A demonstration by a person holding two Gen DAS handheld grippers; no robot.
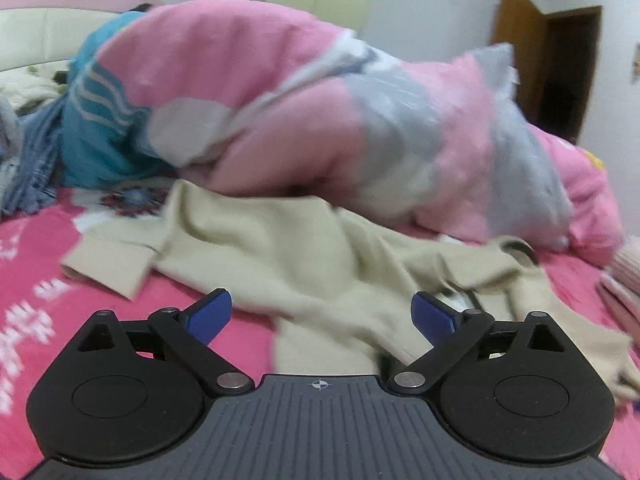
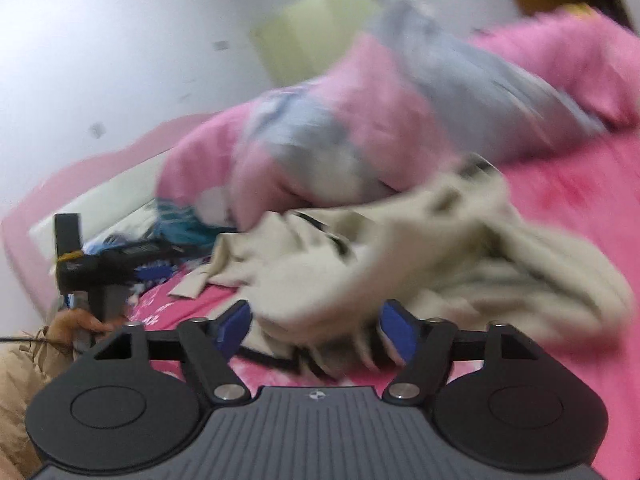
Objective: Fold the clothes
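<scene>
Beige garment (image 1: 304, 248) lies rumpled, unfolded, on the pink bedsheet (image 1: 36, 280), just ahead of the left gripper (image 1: 320, 312), fingers wide, empty. Right gripper (image 2: 314, 326), fingers wide, straddles a bunched fold, apparently positioned to pinch it.

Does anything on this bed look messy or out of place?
Yes. The beige garment lies crumpled and unfolded on the pink bedsheet, one sleeve flung sideways. Behind it a pink quilt is heaped up, with other clothes piled at the left.
</scene>
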